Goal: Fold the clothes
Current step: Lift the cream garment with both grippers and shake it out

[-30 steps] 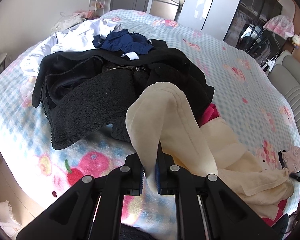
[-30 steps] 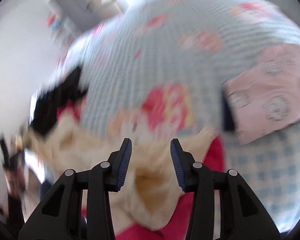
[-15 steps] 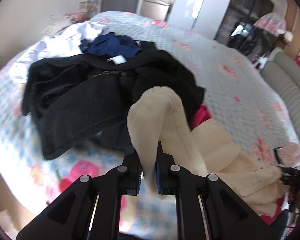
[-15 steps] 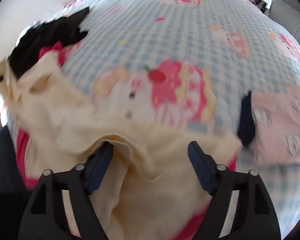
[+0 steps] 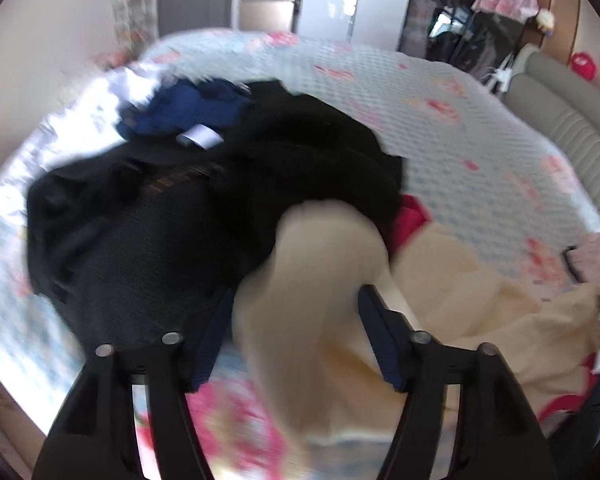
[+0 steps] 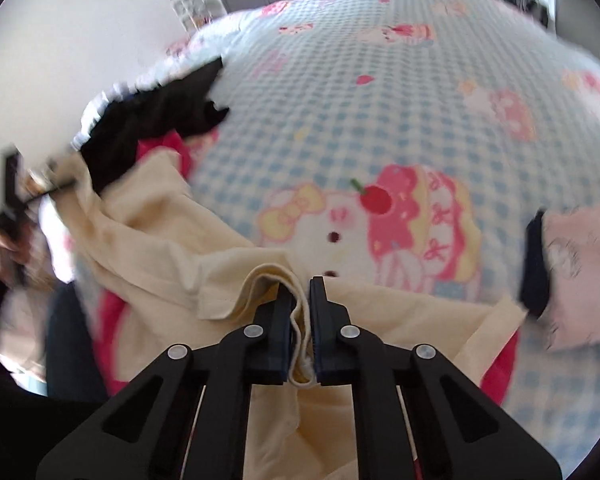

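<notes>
Two grippers work one cream garment (image 6: pixel 172 256) at the near edge of the bed (image 6: pixel 380 92). The right gripper (image 6: pixel 300 320) is clamped on a bunched hem or edge of that cloth, a thin fold pinched flat between its closed pads. From there the fabric runs away to its left, toward the left gripper (image 5: pixel 296 344), so the garment's long axis lies roughly across the person, from one tool to the other. The left gripper stands wide apart, and a hanging lobe of the cream cloth sits in the gap; the blur hides whether either pad touches it. Only the right tool plainly has hold of it, at its own end of the cloth. Something red (image 6: pixel 496 376) lies under the cream piece, just beyond which a pink folded item (image 6: pixel 580 272) rests on the checked cover. Farther off, a black heap (image 5: pixel 204 208) with navy (image 5: pixel 188 108) and white (image 5: pixel 76 120) clothes sprawls unfolded. I judge the coming move depends on stretching the cream piece along that left-right line.
</notes>
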Tool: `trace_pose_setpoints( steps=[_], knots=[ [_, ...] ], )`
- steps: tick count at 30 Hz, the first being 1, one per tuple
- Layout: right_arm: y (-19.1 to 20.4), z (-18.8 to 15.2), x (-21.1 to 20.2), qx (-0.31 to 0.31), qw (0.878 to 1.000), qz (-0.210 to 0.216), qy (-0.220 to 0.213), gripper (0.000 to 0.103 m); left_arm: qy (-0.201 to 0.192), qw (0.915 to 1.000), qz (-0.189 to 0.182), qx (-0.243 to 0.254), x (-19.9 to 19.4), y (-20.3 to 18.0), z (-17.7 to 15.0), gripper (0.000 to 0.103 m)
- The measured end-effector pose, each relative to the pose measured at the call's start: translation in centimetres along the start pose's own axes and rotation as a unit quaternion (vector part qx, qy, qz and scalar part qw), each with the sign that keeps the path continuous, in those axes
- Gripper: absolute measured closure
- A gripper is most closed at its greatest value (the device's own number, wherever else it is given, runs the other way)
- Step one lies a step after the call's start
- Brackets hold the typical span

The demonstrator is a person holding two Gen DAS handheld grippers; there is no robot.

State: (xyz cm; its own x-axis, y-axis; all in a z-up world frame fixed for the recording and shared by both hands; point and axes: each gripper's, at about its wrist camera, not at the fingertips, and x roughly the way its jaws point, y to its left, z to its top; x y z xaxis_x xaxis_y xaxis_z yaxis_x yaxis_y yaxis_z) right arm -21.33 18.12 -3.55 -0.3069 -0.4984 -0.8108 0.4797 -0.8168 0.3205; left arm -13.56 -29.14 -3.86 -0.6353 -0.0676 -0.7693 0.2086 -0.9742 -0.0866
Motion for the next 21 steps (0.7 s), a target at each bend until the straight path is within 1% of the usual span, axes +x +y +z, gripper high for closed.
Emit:
trace_pose_setpoints(
  steps=[1, 2, 3, 5, 7, 8, 9, 10, 11, 12, 13, 14, 15, 16, 17, 19, 21],
  knots=[
    [0.3, -0.2, 0.3, -0.007, 1.000, 0.004, 0.005, 0.091, -0.001, 1.0000, -0.007, 0.001, 0.0, 0.3, 0.0, 0.041],
    [0.7, -0.4, 0.8, -0.017, 1.000, 0.003, 0.018, 0.081, -0.001, 0.9999, -0.014, 0.003, 0.0, 0.5, 0.1, 0.043],
    [1.2, -0.4, 2.2, -0.029, 0.999, -0.001, 0.039, 0.075, 0.002, 0.9997, -0.022, 0.007, 0.2, 0.6, 0.1, 0.047],
    [2.1, -0.5, 5.3, -0.050, 0.996, -0.012, 0.078, 0.058, 0.021, 0.9990, -0.027, 0.029, 0.9, 0.3, 0.0, 0.047],
    [2.2, -0.6, 7.3, -0.055, 0.994, -0.016, 0.096, 0.055, 0.042, 0.9978, -0.011, 0.050, 1.4, 0.1, -0.8, 0.049],
    [2.3, -0.6, 8.0, -0.053, 0.994, -0.019, 0.098, 0.053, 0.046, 0.9974, -0.014, 0.055, 1.5, 0.0, -1.2, 0.049],
    [2.3, -0.5, 8.4, -0.048, 0.994, -0.021, 0.095, 0.053, 0.048, 0.9971, -0.024, 0.055, 1.3, 0.1, -1.7, 0.051],
    [2.4, -0.4, 8.4, -0.043, 0.995, -0.018, 0.085, 0.053, 0.048, 0.9968, -0.030, 0.056, 1.1, 0.1, -2.2, 0.063],
    [2.5, -0.2, 8.1, -0.037, 0.997, -0.011, 0.068, 0.053, 0.044, 0.9971, -0.024, 0.056, 0.8, 0.0, -2.4, 0.073],
    [2.6, -0.1, 8.0, -0.032, 0.998, -0.002, 0.053, 0.053, 0.041, 0.9974, -0.018, 0.057, 0.6, -0.2, -2.7, 0.090],
    [2.7, 0.0, 7.8, -0.027, 0.999, 0.008, 0.041, 0.059, 0.037, 0.9976, -0.012, 0.057, 0.3, -0.3, -2.9, 0.096],
    [3.0, 0.1, 8.0, -0.030, 0.999, 0.013, 0.040, 0.076, 0.033, 0.9978, -0.006, 0.057, 0.1, -0.5, -3.1, 0.096],
    [3.4, 0.0, 8.0, -0.041, 0.998, 0.011, 0.041, 0.084, 0.028, 0.9979, 0.000, 0.058, -0.3, -0.7, -3.3, 0.097],
    [4.0, -0.1, 7.9, -0.054, 0.998, 0.005, 0.040, 0.088, 0.019, 0.9981, 0.004, 0.059, -1.0, -1.1, -3.2, 0.097],
    [4.2, -0.2, 7.4, -0.055, 0.998, 0.001, 0.032, 0.091, 0.009, 0.9982, 0.007, 0.059, -1.8, -1.5, -3.1, 0.097],
    [4.4, -0.4, 6.1, -0.045, 0.999, -0.006, 0.010, 0.092, -0.014, 0.9978, 0.008, 0.065, -3.5, -2.3, -2.4, 0.097],
    [4.1, -0.4, 3.8, -0.021, 0.999, -0.017, -0.018, 0.093, -0.037, 0.9966, 0.007, 0.073, -5.4, -3.2, -1.4, 0.097]
  ],
)
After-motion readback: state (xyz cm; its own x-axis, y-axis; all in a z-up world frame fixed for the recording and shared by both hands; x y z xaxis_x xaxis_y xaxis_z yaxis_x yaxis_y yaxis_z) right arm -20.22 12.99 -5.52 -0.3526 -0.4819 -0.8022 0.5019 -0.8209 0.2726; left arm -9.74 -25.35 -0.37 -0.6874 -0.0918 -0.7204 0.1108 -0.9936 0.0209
